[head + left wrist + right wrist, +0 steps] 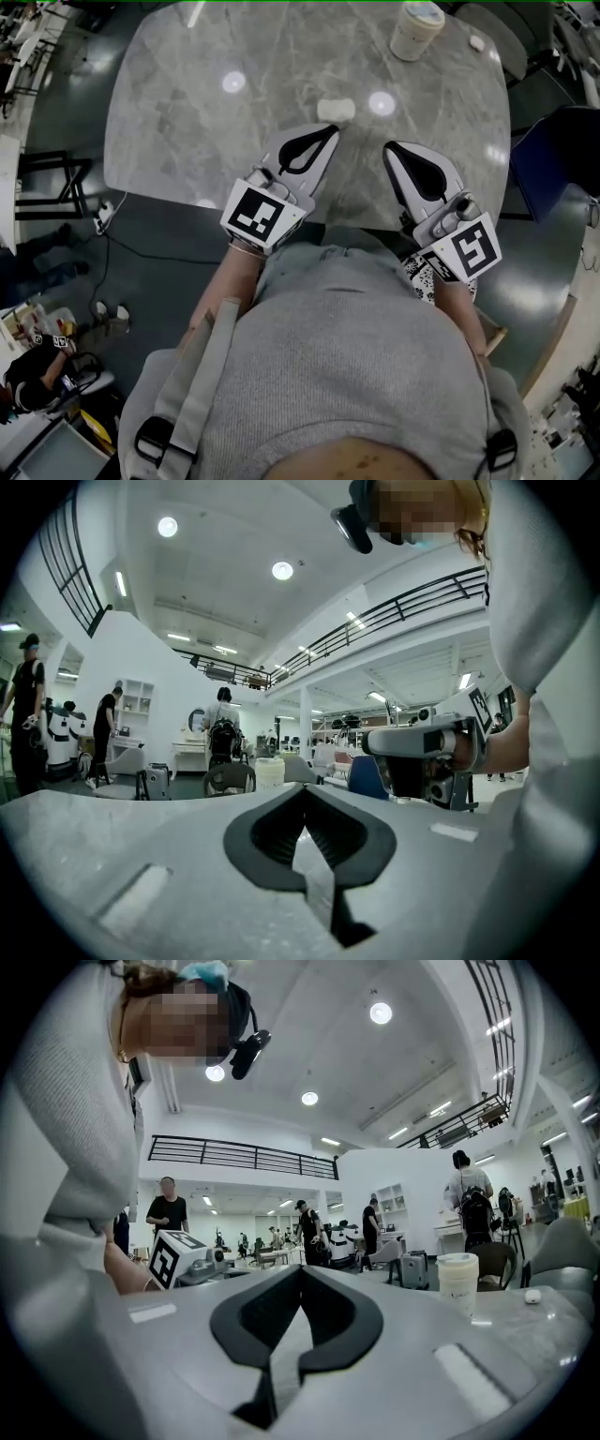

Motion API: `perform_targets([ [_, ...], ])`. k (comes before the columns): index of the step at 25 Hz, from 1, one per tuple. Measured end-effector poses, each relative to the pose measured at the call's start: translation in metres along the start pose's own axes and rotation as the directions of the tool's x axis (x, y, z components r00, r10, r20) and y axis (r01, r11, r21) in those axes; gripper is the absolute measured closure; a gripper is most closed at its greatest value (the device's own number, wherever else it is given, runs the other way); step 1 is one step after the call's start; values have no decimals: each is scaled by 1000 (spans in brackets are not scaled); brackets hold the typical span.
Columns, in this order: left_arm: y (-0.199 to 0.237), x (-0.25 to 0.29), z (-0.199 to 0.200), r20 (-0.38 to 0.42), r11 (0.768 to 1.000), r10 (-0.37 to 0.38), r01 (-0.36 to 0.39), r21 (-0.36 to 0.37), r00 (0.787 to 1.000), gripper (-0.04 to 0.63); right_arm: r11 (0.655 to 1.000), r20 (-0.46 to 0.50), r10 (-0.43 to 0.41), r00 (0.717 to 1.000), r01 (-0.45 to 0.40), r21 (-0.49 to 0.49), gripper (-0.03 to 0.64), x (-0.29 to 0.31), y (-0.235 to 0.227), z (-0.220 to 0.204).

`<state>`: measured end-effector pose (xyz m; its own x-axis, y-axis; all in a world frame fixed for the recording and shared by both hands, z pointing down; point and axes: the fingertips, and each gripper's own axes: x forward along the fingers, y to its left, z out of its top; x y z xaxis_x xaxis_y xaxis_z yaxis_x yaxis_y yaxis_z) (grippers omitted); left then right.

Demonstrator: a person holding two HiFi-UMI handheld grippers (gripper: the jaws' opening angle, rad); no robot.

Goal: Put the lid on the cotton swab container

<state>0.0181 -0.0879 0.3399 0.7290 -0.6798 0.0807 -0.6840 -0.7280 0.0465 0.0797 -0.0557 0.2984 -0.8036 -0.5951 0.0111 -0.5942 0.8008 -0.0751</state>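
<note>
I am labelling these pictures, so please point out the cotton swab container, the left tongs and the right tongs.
cotton swab container [411, 42]: head view, on its side wall.
left tongs [331, 131]: head view, at the closed tips.
right tongs [389, 148]: head view, at the closed tips.

Table [187, 103]: grey veined stone-look top, polished and glossy, mirroring the ceiling lights. Cotton swab container [415, 28], at the table's far edge: smooth, pale cream plastic. Left gripper [328, 133] and right gripper [391, 150], over the table's near edge: smooth matt white plastic shells with black ribbed rubbery pads [267, 832]; sweater [347, 356], below that edge: grey knitted cloth.
</note>
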Motion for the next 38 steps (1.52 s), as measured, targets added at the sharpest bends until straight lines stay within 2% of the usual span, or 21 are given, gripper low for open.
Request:
perform_targets([
  [4,-4,-23,0,3,1000,11,-11,-19,1000,598,999,-5,-38,999,38,13,615,-1,17,0],
  [9,-6,-55,-7,-16,1000,16,-16,-9,1000,598,995,23,-75,997,73,69,615,-1,43,-5],
  [13,-11,-75,-6,1,1000,18,-18,-15,1000,598,989,39,-97,994,92,115,615,-4,62,-8],
  [19,-25,-100,0,-8,999,2,-1,33,1000,598,987,24,-134,991,132,87,615,-16,87,-6],
  [26,-36,-124,-5,1,1000,3,-3,5,1000,598,984,40,-154,987,149,96,615,-25,109,-9],
  [29,-41,-131,-7,3,1000,6,-6,25,1000,598,984,46,-156,987,151,91,615,-30,115,-9],
  [38,-49,-141,-2,6,1000,2,-2,20,1000,598,985,43,-159,986,156,75,615,-37,127,-5],
])
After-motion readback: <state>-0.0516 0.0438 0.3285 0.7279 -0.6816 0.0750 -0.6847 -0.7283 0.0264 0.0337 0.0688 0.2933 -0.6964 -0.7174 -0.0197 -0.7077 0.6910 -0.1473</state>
